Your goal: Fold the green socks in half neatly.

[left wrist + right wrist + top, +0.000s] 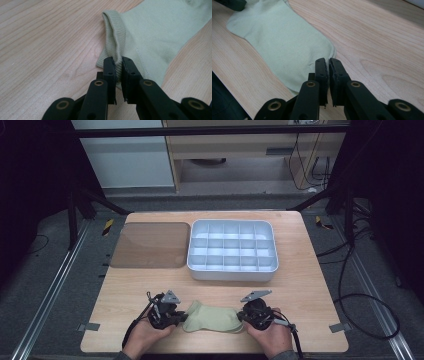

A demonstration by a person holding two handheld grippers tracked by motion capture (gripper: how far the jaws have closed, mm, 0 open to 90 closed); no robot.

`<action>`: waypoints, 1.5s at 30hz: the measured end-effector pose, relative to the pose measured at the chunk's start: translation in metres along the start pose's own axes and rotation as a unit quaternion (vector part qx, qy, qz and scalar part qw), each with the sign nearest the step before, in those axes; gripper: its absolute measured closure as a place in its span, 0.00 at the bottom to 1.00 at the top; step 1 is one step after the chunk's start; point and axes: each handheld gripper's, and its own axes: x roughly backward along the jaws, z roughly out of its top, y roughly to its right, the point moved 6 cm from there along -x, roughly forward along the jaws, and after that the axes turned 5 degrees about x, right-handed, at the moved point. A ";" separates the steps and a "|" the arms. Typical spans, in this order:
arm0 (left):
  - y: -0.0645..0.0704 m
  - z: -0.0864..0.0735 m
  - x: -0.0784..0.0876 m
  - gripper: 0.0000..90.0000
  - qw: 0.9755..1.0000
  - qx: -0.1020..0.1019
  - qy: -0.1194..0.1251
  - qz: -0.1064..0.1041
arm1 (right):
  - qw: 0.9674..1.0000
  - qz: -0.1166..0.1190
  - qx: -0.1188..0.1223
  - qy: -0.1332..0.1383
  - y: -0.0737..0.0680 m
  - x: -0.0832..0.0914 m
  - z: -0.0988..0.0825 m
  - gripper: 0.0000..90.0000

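Left gripper view shows my left gripper [118, 62] closed on the ribbed cuff of the sock [155, 32], only a thin fold between the fingers [110, 70]. My right gripper [328, 63] is pinched shut on the toe edge. The sock lies flat between both. I think the thin hold can slip if I pull apart too hard.

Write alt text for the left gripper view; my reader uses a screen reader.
The left claw is shut on the ribbed cuff of a pale green sock. The sock lies flat on a light wooden table, stretching away to the upper right.
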 end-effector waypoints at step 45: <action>-0.008 0.003 0.022 0.92 1.000 0.002 0.008 -0.007 | 1.000 0.005 0.010 -0.001 -0.008 -0.005 -0.004 0.97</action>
